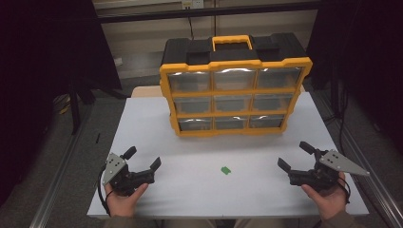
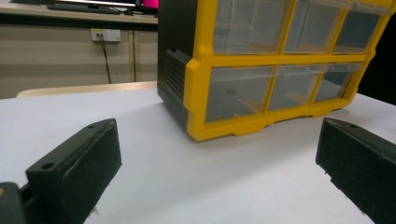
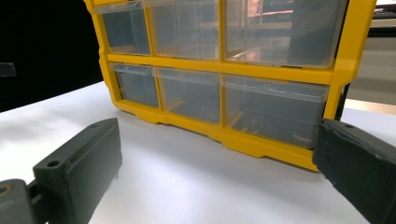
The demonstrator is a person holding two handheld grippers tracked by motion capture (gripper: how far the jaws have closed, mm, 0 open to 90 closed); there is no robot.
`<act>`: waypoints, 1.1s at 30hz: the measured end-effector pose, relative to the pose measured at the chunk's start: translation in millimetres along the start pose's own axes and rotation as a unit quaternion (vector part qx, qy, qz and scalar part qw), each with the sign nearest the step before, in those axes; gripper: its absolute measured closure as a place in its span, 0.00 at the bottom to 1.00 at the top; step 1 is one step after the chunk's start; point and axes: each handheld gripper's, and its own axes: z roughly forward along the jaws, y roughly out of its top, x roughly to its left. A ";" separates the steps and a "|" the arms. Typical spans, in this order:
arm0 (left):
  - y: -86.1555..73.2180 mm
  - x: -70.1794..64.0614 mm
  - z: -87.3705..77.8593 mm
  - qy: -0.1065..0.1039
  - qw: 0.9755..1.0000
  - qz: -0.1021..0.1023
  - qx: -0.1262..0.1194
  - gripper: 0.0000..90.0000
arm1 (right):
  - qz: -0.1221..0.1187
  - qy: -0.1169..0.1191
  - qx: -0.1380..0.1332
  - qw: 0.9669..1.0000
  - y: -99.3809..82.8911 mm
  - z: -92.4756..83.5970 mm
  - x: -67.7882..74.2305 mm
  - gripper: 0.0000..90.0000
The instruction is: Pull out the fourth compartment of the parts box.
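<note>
Organizer (image 1: pixel 235 85): one, yellow and black, standing on the table.
Drawers: nine clear ones, three rows of three, in the high view.
Handle (image 1: pixel 232 42): one, yellow, on top of the organizer.
Grippers: two, the left gripper (image 1: pixel 142 159) and the right gripper (image 1: pixel 294 156), one in each hand.
Jaws: two black ones per gripper, four in all, each pair standing wide apart with nothing between.
Hands: two, the left hand (image 1: pixel 124 199) and the right hand (image 1: pixel 330 199).
Grey plates: two, one on each gripper.
Green piece (image 1: pixel 225 170): one, small, on the table.
Table (image 1: pixel 199 190): one, white.
</note>
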 end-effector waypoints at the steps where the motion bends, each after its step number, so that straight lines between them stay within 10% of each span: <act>1: -0.5 -2.1 2.3 -0.003 1.000 -0.010 -0.009 0.00 | 0.002 -0.001 0.000 1.000 -0.4 -0.3 0.0 0.02; 19: 4.5 -17.3 23.8 -0.006 1.000 -0.025 -0.002 0.00 | 0.003 0.003 0.003 1.000 -2.5 -2.7 0.6 0.02; 33: 12.7 -38.6 46.1 0.008 1.000 0.005 -0.008 0.00 | 0.008 0.012 0.005 1.000 -2.2 0.9 3.4 0.02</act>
